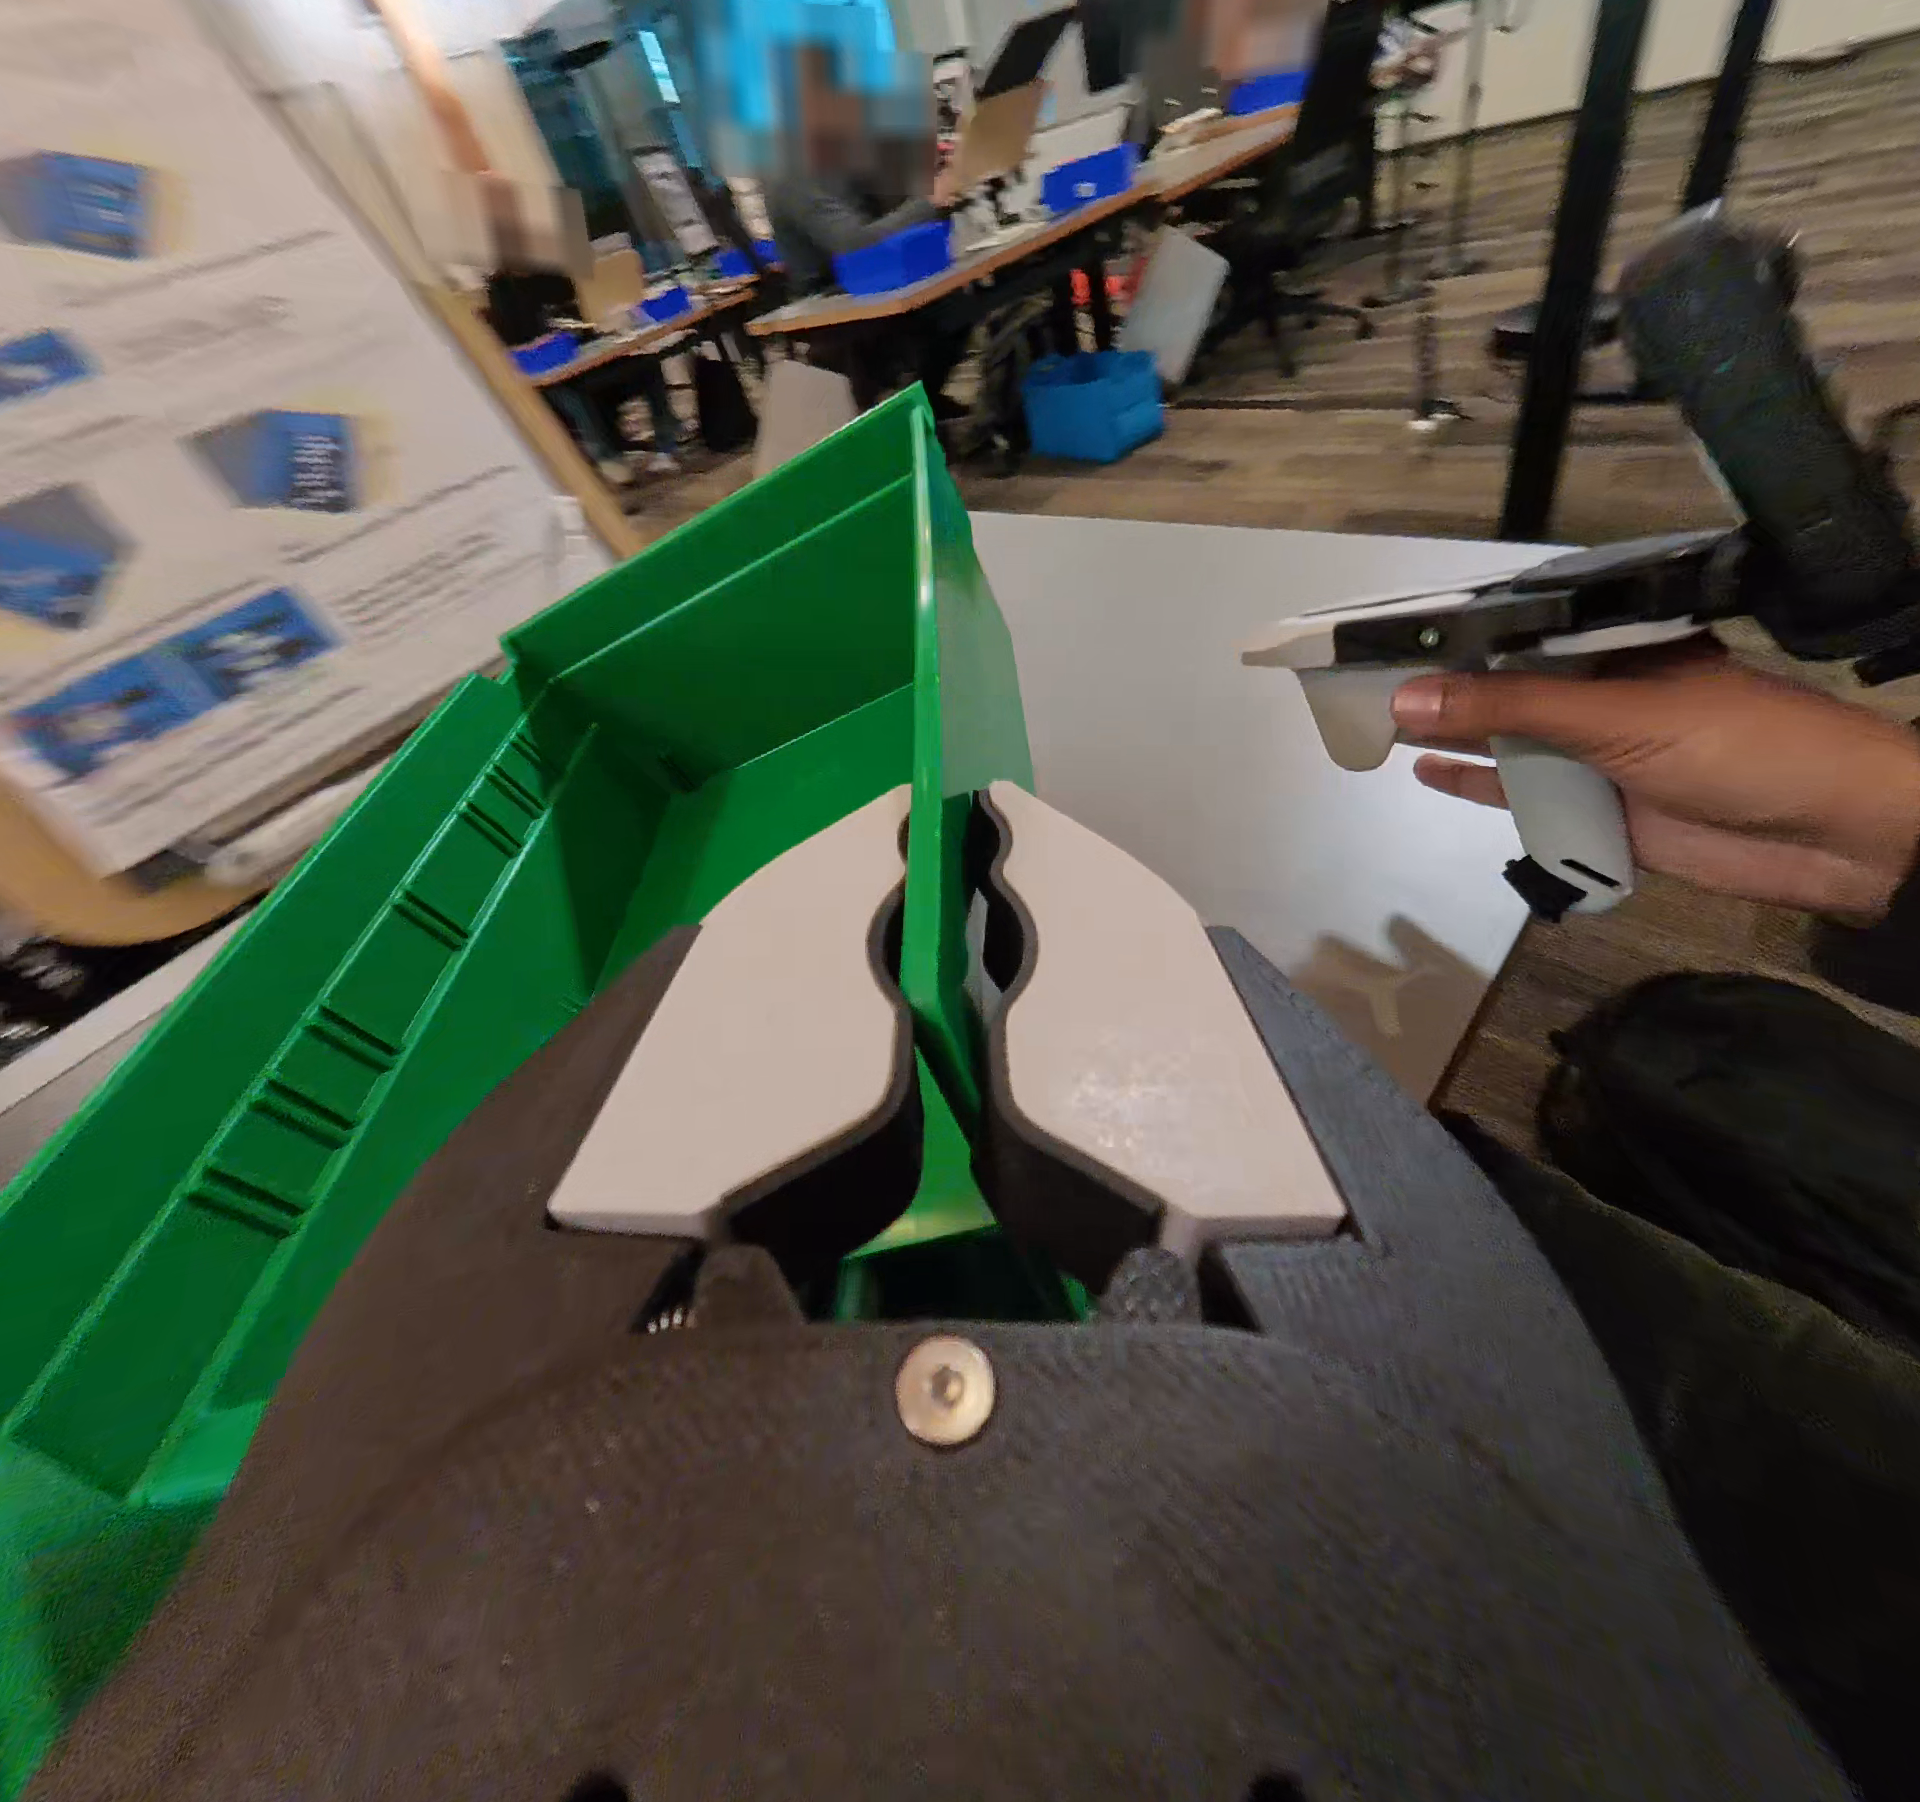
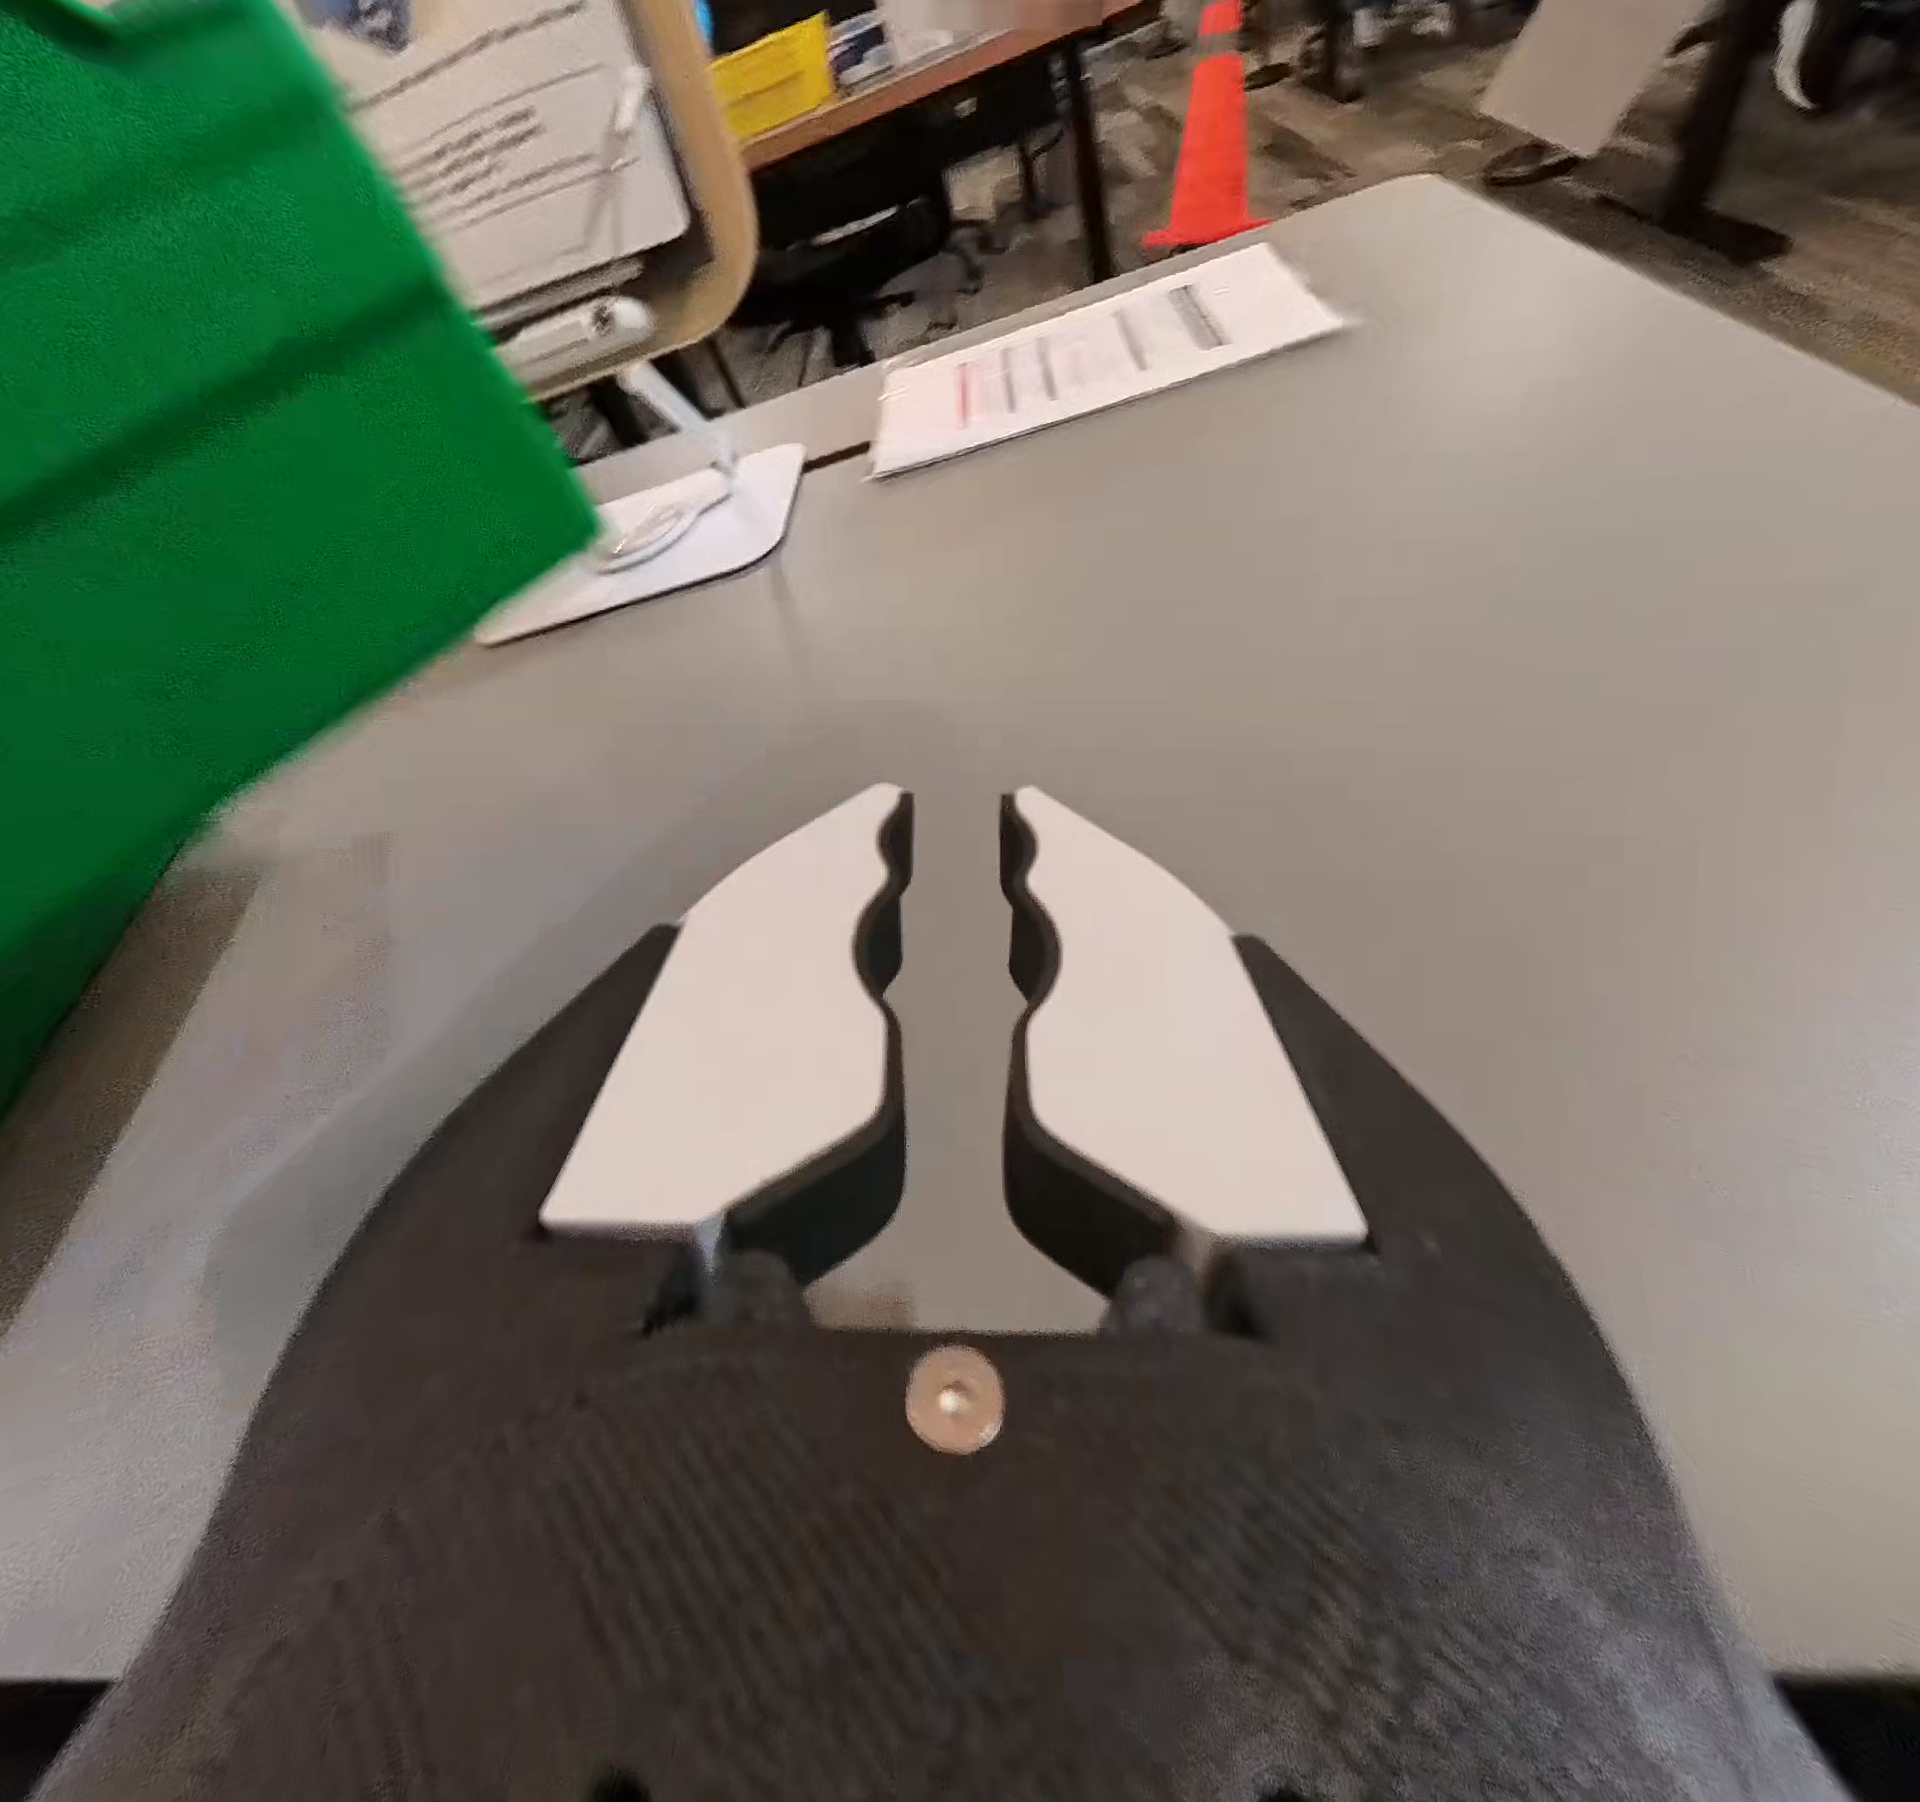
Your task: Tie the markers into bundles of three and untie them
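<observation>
Left wrist view: my left gripper (image 1: 948, 802) is clamped on the side wall of a green plastic bin (image 1: 665, 713), one grey finger inside the wall and one outside. The bin is bright green, open-topped, with a row of little ribs along its far long wall and a stepped rim at the end. It's tilted and looks lifted over the near-left part of the grey table (image 1: 1195, 713), though I can't tell if any corner still touches. Off to the right, my right hand (image 1: 1704, 796) grips the white handle of the other gripper, over the table's right edge. Behind are desks with blue bins (image 1: 891, 254).

Right wrist view: my right gripper (image 2: 957, 802) hovers over the table (image 2: 1351, 713) with its fingers a little apart and nothing between them. The green bin (image 2: 208, 464) is a blurry slab at the left edge. A printed sheet (image 2: 1107, 355) lies near the far edge, a white stand base (image 2: 675, 547) beside it, and an orange cone (image 2: 1210, 121) stands on the floor beyond.
</observation>
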